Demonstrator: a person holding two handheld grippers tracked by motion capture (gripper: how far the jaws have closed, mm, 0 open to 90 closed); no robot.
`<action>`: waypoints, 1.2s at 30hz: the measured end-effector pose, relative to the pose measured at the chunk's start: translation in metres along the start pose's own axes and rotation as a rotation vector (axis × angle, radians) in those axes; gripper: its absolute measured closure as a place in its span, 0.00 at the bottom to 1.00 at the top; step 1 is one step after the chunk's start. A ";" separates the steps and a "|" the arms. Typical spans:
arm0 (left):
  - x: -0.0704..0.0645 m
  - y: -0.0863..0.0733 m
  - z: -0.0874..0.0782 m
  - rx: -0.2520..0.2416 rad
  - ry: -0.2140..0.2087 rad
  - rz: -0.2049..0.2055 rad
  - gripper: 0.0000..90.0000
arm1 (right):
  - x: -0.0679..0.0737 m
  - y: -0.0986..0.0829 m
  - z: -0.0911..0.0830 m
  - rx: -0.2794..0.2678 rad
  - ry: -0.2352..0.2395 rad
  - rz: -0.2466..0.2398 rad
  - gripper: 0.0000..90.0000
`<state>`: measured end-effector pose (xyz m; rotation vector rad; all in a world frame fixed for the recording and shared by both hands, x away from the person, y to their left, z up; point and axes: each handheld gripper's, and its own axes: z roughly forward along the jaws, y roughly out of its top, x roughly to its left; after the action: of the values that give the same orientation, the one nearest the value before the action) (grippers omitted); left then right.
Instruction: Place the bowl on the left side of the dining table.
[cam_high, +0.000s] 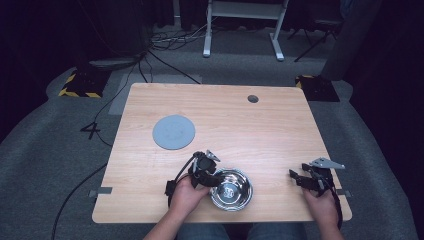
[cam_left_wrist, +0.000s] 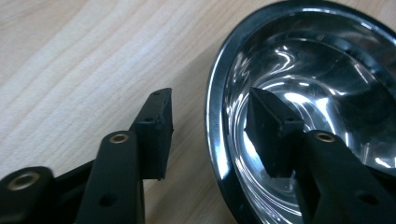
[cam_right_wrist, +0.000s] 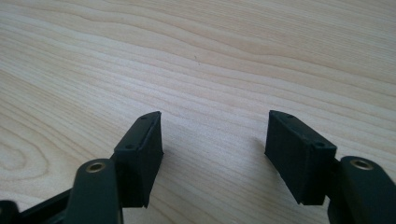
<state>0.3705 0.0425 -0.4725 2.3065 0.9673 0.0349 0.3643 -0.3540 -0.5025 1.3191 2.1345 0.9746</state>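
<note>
We see a steel bowl (cam_high: 231, 189) standing upright near the front edge of the table (cam_high: 280, 130), a little left of the middle of that edge. It is round and shallow, polished to a mirror finish; its inside throws back bright white streaks and dark patches, and its rolled rim (cam_left_wrist: 215, 121) reads as a thin shiny band. In the high view a small dark mark sits at the bottom of the bowl, too small for us to make out.

Our left tongs (cam_high: 212, 178) stand at the bowl's left edge. In the left gripper view the jaws are apart and straddle the rim: one black pad (cam_left_wrist: 156, 135) is outside over the wood, the other pad (cam_left_wrist: 271, 133) is inside the bowl, and a clear gap shows between the outer pad and the rim. We cannot tell whether the inner pad touches the metal.

Our right tongs (cam_high: 296, 178) are well apart from the bowl, near the table's right front corner. Their jaws are spread wide over bare wood, with nothing between them.

A flat grey disc (cam_high: 173, 132) lies on the table behind and to the left of the bowl, clear of it.
</note>
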 end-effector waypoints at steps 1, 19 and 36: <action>-0.001 0.000 0.001 0.006 -0.005 0.000 0.61 | 0.000 0.000 0.000 0.001 -0.002 -0.003 0.41; 0.000 -0.002 -0.003 -0.011 -0.105 -0.015 0.94 | 0.000 0.000 0.000 0.000 -0.001 -0.002 0.41; -0.001 -0.002 -0.032 -0.075 -0.004 -0.014 0.96 | 0.001 0.000 0.000 0.001 -0.015 0.003 0.41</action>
<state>0.3604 0.0604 -0.4480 2.2303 0.9643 0.0599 0.3643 -0.3534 -0.5026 1.3265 2.1230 0.9616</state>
